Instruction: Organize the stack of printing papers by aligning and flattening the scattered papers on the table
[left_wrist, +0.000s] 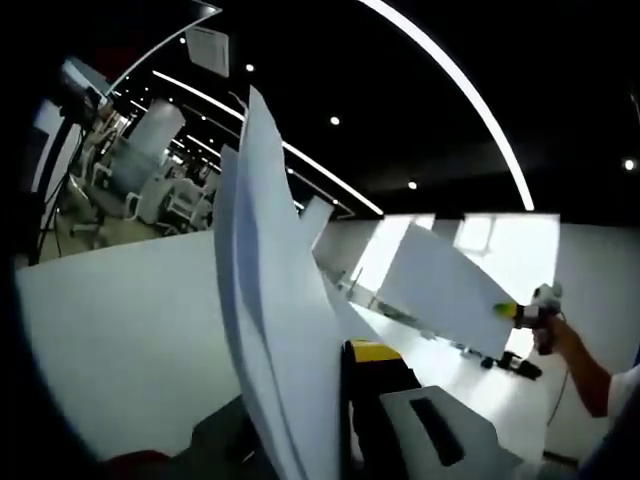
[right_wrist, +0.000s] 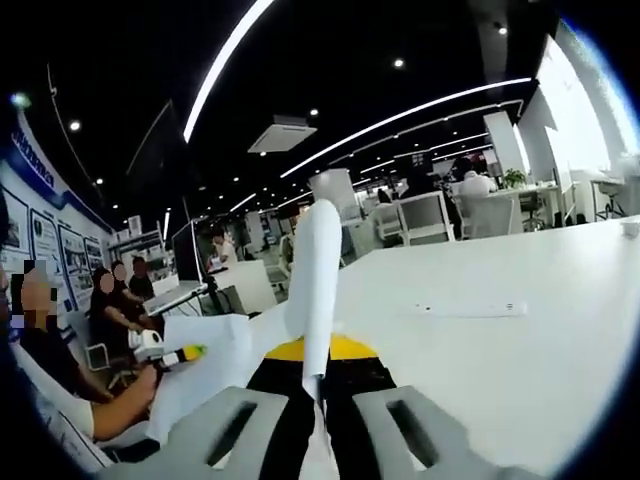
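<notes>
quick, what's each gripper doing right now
Left gripper: shut on the paper stack, held up on edge.
Right gripper: shut on a paper sheet, lifted above the table.

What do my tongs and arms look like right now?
The right tongs have flat grey jaws with dark oblong slots on a black body with a yellow patch. The left tongs match. A white short sleeve shows at the person's arm.
</notes>
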